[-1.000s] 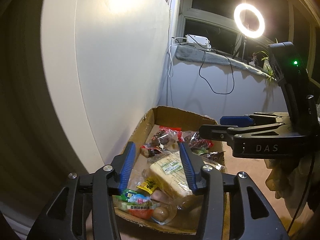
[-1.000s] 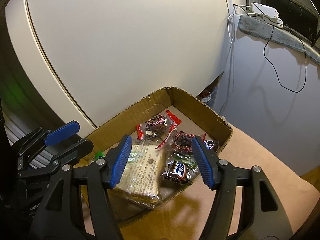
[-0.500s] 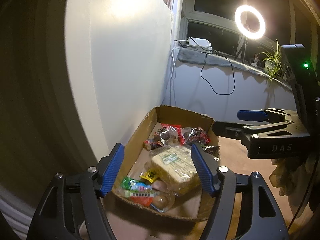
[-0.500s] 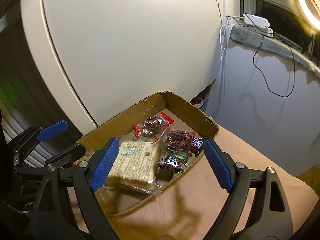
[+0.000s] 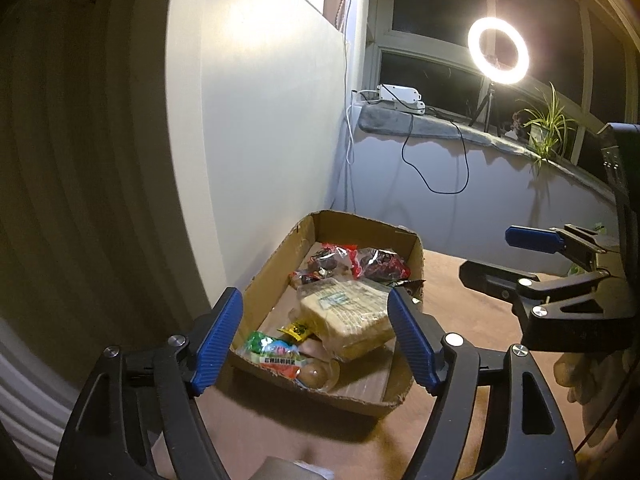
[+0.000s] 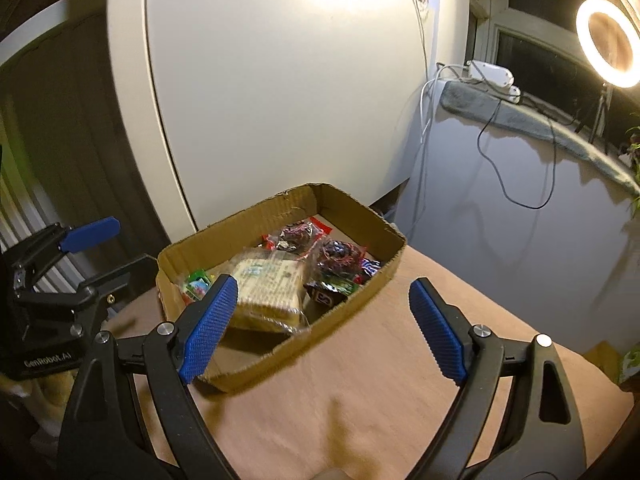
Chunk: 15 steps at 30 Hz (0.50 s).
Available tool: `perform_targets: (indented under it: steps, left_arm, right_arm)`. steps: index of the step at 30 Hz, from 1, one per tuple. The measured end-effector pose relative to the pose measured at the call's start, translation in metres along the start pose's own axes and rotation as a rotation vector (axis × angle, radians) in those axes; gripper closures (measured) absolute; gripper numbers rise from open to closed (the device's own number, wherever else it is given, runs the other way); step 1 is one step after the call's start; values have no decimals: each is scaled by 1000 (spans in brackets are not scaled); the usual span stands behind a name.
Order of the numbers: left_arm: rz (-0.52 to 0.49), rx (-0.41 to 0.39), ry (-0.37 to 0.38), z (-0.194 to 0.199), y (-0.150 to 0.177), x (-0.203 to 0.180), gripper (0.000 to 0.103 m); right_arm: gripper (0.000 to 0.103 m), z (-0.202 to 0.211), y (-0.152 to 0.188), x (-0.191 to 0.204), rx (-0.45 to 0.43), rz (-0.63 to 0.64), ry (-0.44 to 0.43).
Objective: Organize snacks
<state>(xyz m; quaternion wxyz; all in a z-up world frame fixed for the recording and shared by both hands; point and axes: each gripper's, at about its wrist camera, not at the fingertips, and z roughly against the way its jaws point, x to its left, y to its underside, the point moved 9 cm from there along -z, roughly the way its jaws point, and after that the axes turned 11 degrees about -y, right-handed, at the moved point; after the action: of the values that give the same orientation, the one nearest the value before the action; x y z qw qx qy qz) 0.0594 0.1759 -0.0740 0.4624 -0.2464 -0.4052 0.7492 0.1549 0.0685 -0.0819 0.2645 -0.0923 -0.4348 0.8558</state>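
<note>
Cardboard made up the shallow box (image 5: 362, 398) on the tan cloth (image 6: 360, 392), and the snacks lay inside it — a pale wrapped cake block (image 5: 346, 320) mid-box, red-wrapped sweets (image 5: 356, 260) at the far end, a green packet (image 5: 272, 350) at the near left corner. My left gripper (image 5: 316, 338) hung before the near rim with its jaws opening, nothing pressed between them; my right gripper (image 6: 322, 326) stood wide and empty at the box's near right wall. I judged the risk to be the rim: a low jaw could catch the thin cardboard and drag the whole box across the cloth, spilling the loose packets. Compared with a second before, both grippers had drawn back from over the cake block, and their jaws had spread from narrow to wide.
</note>
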Motion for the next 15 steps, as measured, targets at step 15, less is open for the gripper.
perform_targets:
  steps: [15]
  left_arm:
    - [-4,-1,-28,16,14,-11,28]
  right_arm:
    - [13,21,31,-7,-9,-29,9]
